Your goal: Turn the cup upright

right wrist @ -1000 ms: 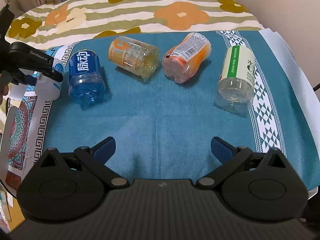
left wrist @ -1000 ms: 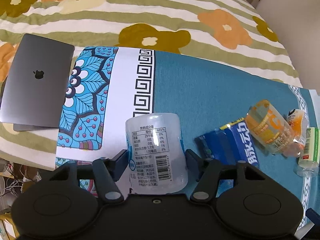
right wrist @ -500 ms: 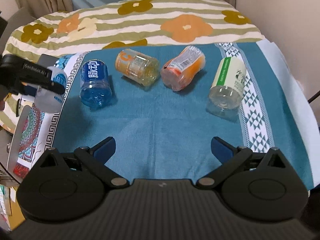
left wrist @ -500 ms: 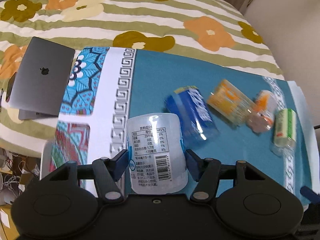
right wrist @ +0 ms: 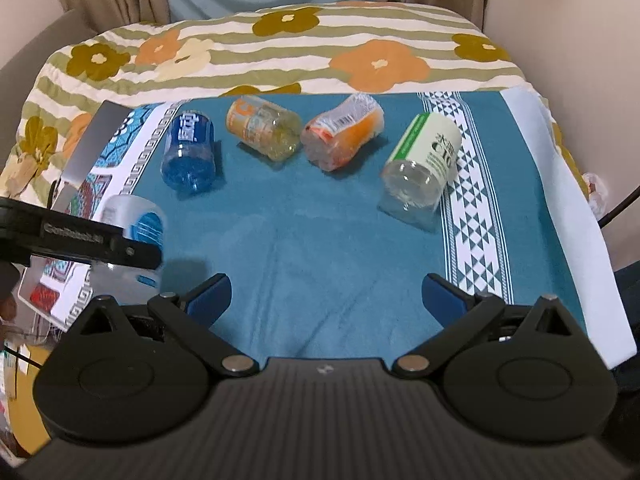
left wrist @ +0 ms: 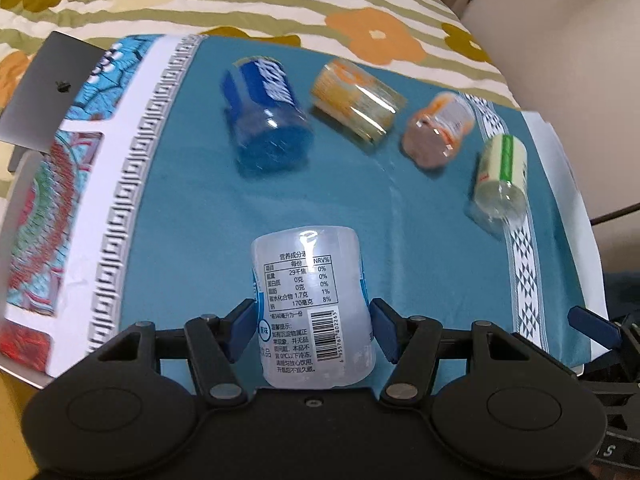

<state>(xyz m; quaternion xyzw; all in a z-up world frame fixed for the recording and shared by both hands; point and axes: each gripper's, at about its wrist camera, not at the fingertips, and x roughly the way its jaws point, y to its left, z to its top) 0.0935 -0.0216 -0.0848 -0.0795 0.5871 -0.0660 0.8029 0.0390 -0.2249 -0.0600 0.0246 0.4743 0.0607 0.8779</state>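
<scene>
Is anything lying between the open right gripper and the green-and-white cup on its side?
Nothing: in the right wrist view only bare teal cloth lies between the right gripper and the green-and-white plastic cup.

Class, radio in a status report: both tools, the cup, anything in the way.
Left tool shut on white-label cup, held above the cloth. Right tool open, empty. Four cups lying on their sides beyond; nothing blocking.

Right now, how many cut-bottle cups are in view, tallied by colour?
Blue cup lying on its side: 1
Yellow-orange cup on its side: 1
Orange cup on its side: 1
Green-and-white cup on its side: 1
Clear white cup held between the left gripper fingers: 1
Total: 5
</scene>
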